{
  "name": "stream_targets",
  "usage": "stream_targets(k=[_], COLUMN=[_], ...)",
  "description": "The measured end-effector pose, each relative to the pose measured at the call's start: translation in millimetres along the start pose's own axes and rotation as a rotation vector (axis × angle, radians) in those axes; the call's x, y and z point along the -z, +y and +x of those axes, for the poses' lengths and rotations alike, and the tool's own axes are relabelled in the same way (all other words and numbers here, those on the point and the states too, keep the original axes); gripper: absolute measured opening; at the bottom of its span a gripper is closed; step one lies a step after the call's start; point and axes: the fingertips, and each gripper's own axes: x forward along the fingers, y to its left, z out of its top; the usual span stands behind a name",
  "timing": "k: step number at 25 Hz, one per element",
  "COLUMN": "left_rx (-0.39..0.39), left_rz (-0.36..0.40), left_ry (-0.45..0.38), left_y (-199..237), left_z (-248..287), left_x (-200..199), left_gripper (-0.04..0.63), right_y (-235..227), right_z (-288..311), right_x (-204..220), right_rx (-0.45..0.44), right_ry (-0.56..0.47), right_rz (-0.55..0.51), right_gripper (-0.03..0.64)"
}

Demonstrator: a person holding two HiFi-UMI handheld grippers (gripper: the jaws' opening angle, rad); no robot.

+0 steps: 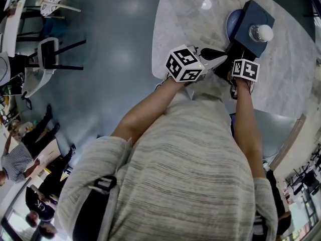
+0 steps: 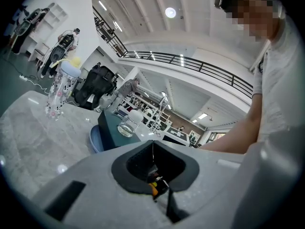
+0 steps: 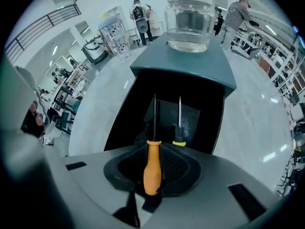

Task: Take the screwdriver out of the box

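Observation:
An orange-handled screwdriver (image 3: 152,168) stands upright in the black open inside of a dark teal box (image 3: 200,68), its shaft running down into the box. My right gripper (image 3: 153,149) points steeply down over it, with the handle between its jaws and the pads against it. A second tool with a yellow-green collar (image 3: 179,142) stands just right of it in the box. In the head view the right gripper (image 1: 234,54) hangs at the near end of the box (image 1: 251,14). My left gripper (image 1: 213,60) sits level beside it, shut and holding nothing; its shut jaws (image 2: 153,156) face the box (image 2: 112,128).
A glass jar with a white lid (image 3: 188,25) rests on the box top. A blue plate (image 1: 230,21) lies under the box on the marble table (image 1: 180,14). A patterned bottle (image 2: 59,92) stands at the table's far left. People and chairs are beyond the table.

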Motion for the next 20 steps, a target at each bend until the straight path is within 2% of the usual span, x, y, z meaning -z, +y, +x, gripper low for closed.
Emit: stream_targets(k=[8, 20], left_rx=[0.009, 0.029], left_rz=[0.009, 0.034], left_ry=[0.013, 0.036], left_y=[-5.0, -18.5], left_z=[4.0, 15.3], left_x=[2.1, 4.6], left_gripper=[0.015, 0.015], right_y=[6.3, 10.4], right_z=[-15.5, -57.5], right_x=[-10.6, -29.3], right_rx=[-0.047, -0.124], right_ry=[-0.099, -0.301], right_rz=[-0.003, -0.010], right_gripper=[0.075, 0.071])
